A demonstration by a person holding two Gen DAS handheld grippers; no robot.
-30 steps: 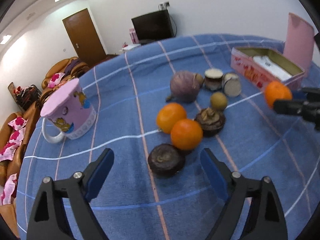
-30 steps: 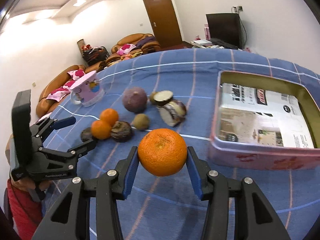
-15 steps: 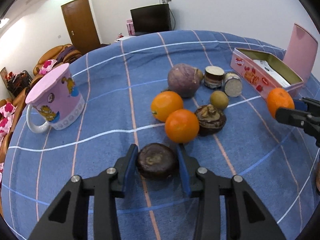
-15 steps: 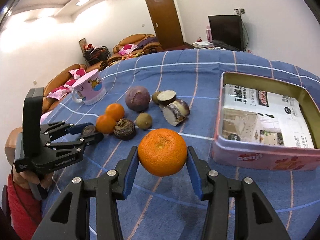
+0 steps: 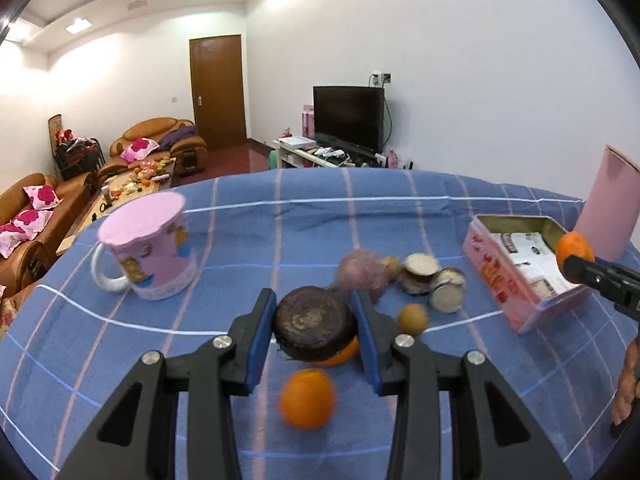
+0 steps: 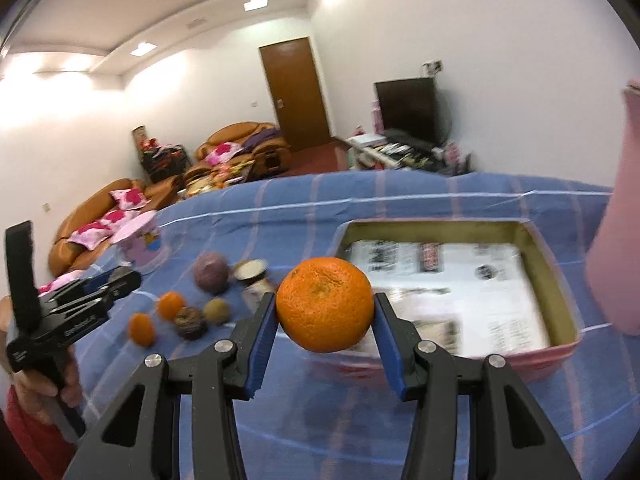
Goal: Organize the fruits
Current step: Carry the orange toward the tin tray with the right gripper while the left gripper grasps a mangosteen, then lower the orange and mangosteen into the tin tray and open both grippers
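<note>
Right hand-held gripper (image 6: pixel 325 320): clamped on orange (image 6: pixel 325 305), held clear above tabletop (image 6: pixel 280 216). Pink tin (image 6: pixel 560 344) open directly ahead and just below, near wall under the fruit; judged the closer hand for a drop. Left hand-held gripper (image 5: pixel 316 326): pinching dark round fruit (image 5: pixel 315 323), lifted off the cloth. Tin well off to its right. Loose fruits (image 5: pixel 307 398) below and beyond. No long axis on either fruit.
</note>
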